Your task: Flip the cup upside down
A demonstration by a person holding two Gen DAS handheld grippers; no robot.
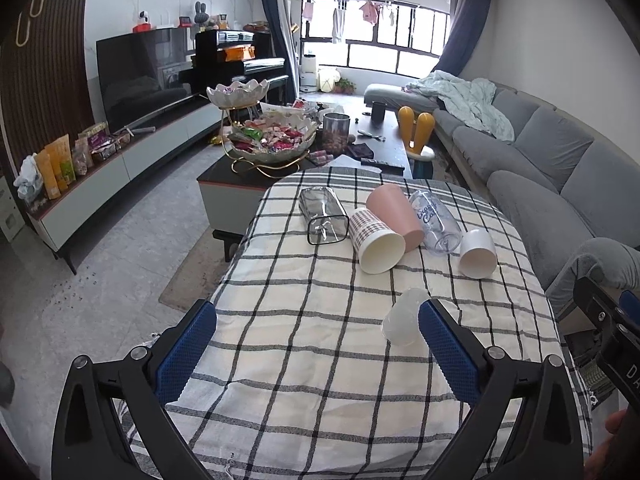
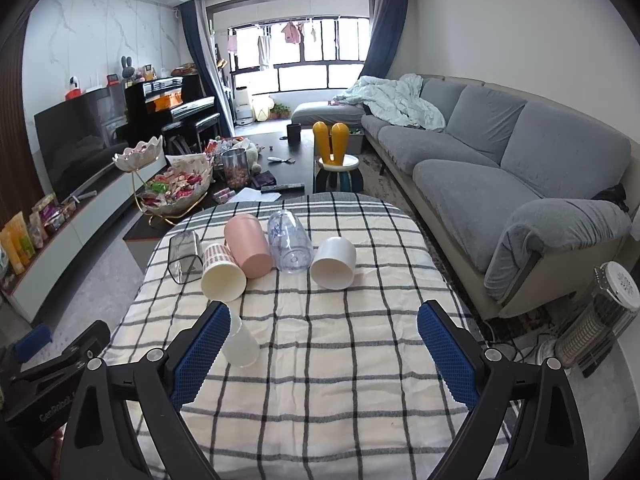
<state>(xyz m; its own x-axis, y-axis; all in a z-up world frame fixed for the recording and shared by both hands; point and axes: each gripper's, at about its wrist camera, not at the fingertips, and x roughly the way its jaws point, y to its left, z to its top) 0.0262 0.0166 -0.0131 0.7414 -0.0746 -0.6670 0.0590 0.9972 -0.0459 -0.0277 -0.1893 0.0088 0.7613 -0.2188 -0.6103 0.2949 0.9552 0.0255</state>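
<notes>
- The frosted white cup (image 1: pixel 402 320) lay tipped on its side on the checked cloth (image 1: pixel 312 368), lower centre-right of the left wrist view.
- My left gripper (image 1: pixel 318 354) hung low, jaws wide apart, its right pad (image 1: pixel 448 354) just beside the cup.
- My right gripper (image 2: pixel 322 356) gaped wide too, holding nothing.

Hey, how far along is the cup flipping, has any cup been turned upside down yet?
Nothing looks done yet: all six cups lie on their sides on the checked cloth, none standing rim-down. In hand: nothing. The left gripper and right gripper are both open and empty, near the frosted cup, the closest one. Left to do: grasp a cup, perhaps that frosted one or the white cup, and set it mouth-down.
</notes>
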